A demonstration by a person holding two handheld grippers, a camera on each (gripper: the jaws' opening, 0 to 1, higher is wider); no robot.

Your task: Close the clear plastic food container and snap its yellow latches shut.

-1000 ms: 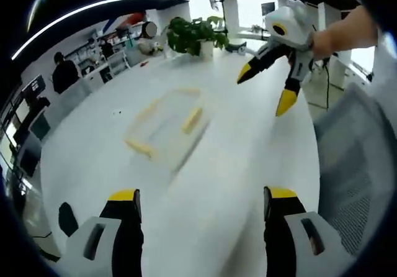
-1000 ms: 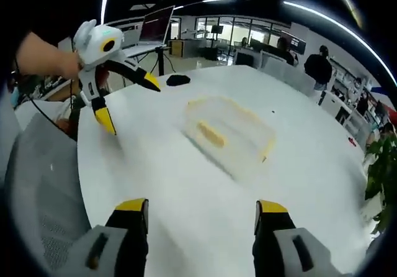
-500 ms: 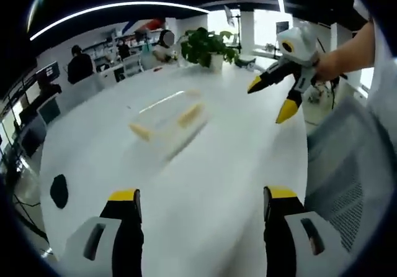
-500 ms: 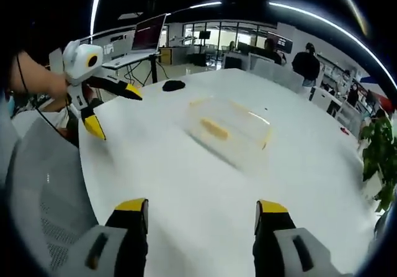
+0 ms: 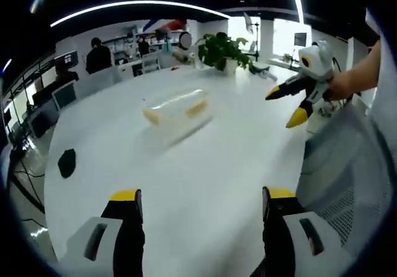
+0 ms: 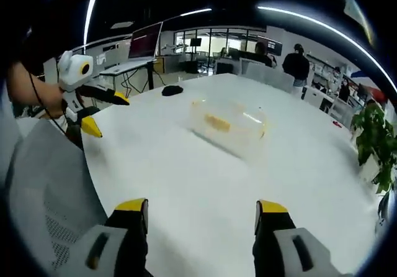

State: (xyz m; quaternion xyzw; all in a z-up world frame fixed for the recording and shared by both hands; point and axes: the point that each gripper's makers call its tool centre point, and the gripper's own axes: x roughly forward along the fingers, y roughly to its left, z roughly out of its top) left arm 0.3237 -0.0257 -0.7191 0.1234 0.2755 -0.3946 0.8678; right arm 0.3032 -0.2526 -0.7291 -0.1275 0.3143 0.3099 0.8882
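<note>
A clear plastic food container (image 5: 176, 110) with yellow latches rests on the white table (image 5: 186, 177), its lid lying on top. In the right gripper view the same container (image 6: 229, 123) sits past the middle of the table. My left gripper (image 5: 201, 205) hovers open and empty over the near table edge, well short of the container. The right gripper (image 6: 201, 212) is likewise open and empty. In the left gripper view, the right gripper (image 5: 288, 103) is at the right, held by a hand with jaws spread. In the right gripper view, the left gripper (image 6: 99, 110) is at the left.
A grey mesh chair back (image 5: 344, 177) is at the right, and the chair (image 6: 49, 190) is at the left in the other view. A dark object (image 5: 66, 162) lies near the table's left edge. A potted plant (image 5: 223, 50) stands at the far end. People stand by desks behind.
Both grippers have pulled back and lowered, so the container looks farther and flatter. The two grippers stay open and empty. The container has not moved on the table.
</note>
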